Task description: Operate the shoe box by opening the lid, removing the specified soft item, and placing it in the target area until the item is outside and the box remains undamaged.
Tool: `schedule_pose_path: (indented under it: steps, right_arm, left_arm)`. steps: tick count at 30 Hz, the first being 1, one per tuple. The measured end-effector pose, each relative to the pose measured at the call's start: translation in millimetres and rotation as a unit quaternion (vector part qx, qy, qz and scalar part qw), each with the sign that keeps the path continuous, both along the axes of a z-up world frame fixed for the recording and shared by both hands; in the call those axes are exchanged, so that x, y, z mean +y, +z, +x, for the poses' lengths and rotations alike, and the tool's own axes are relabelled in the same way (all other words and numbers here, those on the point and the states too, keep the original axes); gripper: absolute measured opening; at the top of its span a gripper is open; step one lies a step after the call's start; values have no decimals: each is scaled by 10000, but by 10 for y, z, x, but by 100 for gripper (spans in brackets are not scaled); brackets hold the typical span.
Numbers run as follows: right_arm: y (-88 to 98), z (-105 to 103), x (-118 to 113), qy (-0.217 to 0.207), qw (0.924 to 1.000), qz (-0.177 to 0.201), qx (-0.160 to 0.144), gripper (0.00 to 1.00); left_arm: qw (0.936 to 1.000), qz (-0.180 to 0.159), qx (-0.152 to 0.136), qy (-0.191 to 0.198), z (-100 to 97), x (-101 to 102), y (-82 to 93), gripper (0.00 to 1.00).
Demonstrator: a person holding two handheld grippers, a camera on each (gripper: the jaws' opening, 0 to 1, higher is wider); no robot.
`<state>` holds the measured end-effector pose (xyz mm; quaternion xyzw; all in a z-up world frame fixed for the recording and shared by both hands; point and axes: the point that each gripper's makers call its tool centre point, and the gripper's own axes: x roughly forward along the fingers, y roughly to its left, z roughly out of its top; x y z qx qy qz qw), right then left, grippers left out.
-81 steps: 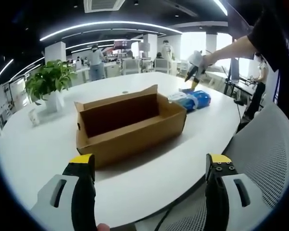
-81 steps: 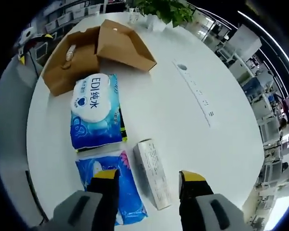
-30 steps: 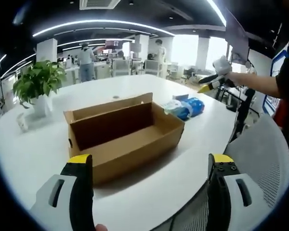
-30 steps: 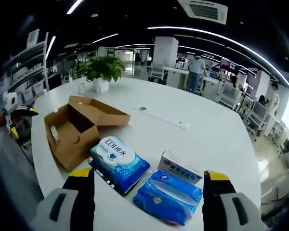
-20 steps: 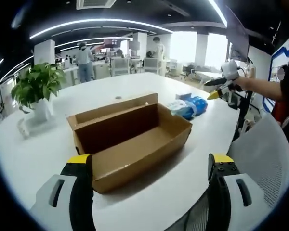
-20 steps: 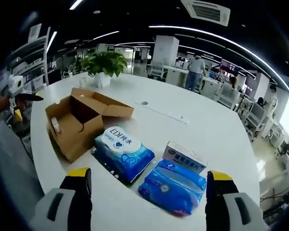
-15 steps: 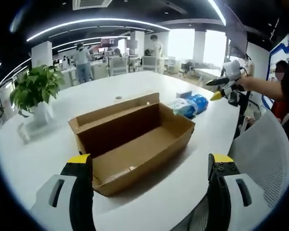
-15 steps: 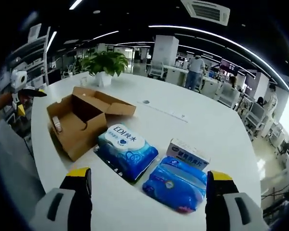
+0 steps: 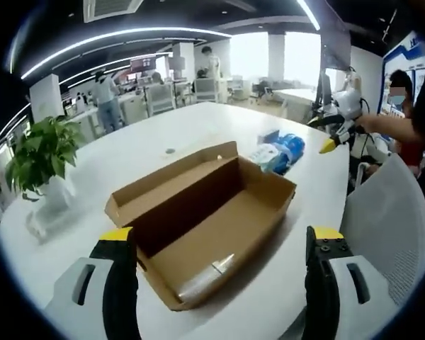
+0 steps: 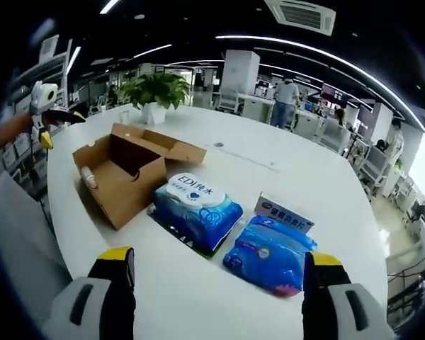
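The brown shoe box [image 9: 205, 219] [image 10: 124, 173] stands open on the white table, its lid folded back. A small clear-wrapped item [image 9: 202, 276] [image 10: 88, 177] lies inside at one end. Two blue soft tissue packs [image 10: 198, 209] [image 10: 269, 251] and a white carton [image 10: 283, 212] lie outside beside the box; in the left gripper view the blue packs [image 9: 280, 152] sit beyond it. My left gripper [image 9: 219, 244] is open above the box's near end, holding nothing. My right gripper [image 10: 216, 265] is open over the table in front of the packs. The right gripper [image 9: 336, 131] also appears at the table's far edge.
A potted green plant [image 9: 39, 152] [image 10: 156, 92] stands on the white table [image 10: 283, 163]. A grey mesh chair [image 9: 382, 212] sits at the table's edge. People and desks fill the office behind. The other hand-held gripper [image 10: 49, 106] shows at the left.
The left view has risen and tipped down, so the box's floor and the item inside now show. The right view has drawn a little closer to the packs.
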<state>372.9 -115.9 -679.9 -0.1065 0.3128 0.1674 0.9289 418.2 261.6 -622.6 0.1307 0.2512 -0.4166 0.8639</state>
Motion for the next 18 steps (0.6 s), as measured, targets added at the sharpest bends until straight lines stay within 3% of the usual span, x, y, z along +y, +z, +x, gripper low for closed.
schedule_pose_path:
  steps: [12, 18]
  right_arm:
    - [101, -209, 78, -160, 9997, 154, -116, 99]
    - [129, -295, 79, -196, 9995, 205, -141, 99]
  left_arm:
    - [9969, 535, 6, -576, 206, -42, -82, 97]
    - [9933, 757, 40, -868, 278, -97, -139, 88]
